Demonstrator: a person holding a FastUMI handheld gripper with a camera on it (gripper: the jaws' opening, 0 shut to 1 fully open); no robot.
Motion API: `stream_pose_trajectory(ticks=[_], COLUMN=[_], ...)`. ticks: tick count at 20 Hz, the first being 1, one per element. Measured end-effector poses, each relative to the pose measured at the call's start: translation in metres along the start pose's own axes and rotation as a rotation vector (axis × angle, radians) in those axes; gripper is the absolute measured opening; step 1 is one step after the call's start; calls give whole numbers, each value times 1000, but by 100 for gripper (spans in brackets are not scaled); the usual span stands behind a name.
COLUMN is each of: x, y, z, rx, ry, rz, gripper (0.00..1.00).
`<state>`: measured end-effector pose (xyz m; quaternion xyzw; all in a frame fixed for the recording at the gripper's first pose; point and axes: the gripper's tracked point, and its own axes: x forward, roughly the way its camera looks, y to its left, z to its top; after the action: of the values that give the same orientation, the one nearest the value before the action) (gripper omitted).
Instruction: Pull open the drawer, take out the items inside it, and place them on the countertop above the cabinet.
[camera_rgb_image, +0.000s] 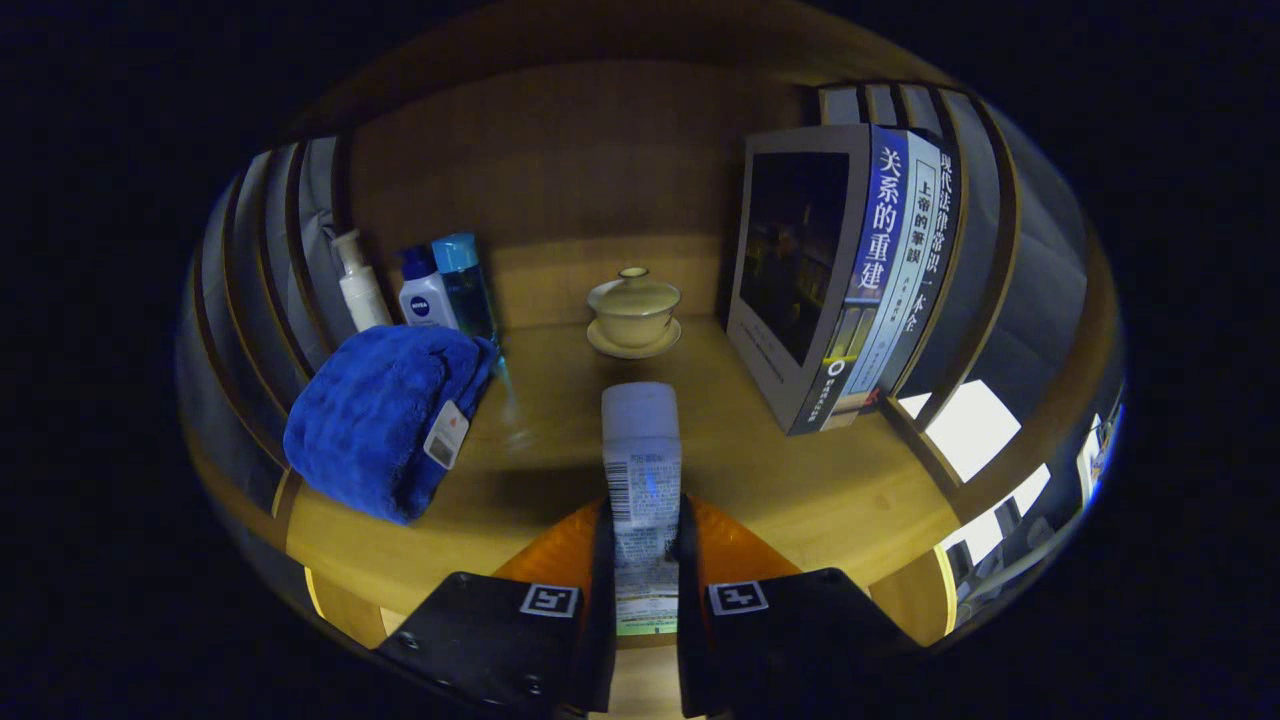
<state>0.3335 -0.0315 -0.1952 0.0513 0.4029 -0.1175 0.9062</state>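
A small white bottle (641, 455) with a printed label lies lengthwise between my fingers, its cap end pointing ahead. My gripper (642, 520) is shut on it, both fingers pressing its sides. The bottle hangs just above the front part of the wooden countertop (800, 490). The drawer is hidden from this view.
A folded blue towel (385, 425) lies left of the fingers. Behind it stand a white pump bottle (358, 283), a white-and-blue bottle (425, 291) and a blue bottle (466, 285). A lidded cup on a saucer (634, 312) sits straight ahead. Several books (850, 270) lean at the right.
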Motion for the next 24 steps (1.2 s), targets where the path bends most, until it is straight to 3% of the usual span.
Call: stream_pose_trajectory(ticks=[5,9,11,16,19,24], x=[12,17,18,0,-45,-149], y=[6,14,21,36,31,33], z=[1,-15,-14,-2,26,41], rx=[-35,-114,-131,-166,-208,-174], ry=[-14,-1,-20,-120,-281,-492], rz=[39,58,59,86,45,31], gripper=[34,53,55,83,99,98])
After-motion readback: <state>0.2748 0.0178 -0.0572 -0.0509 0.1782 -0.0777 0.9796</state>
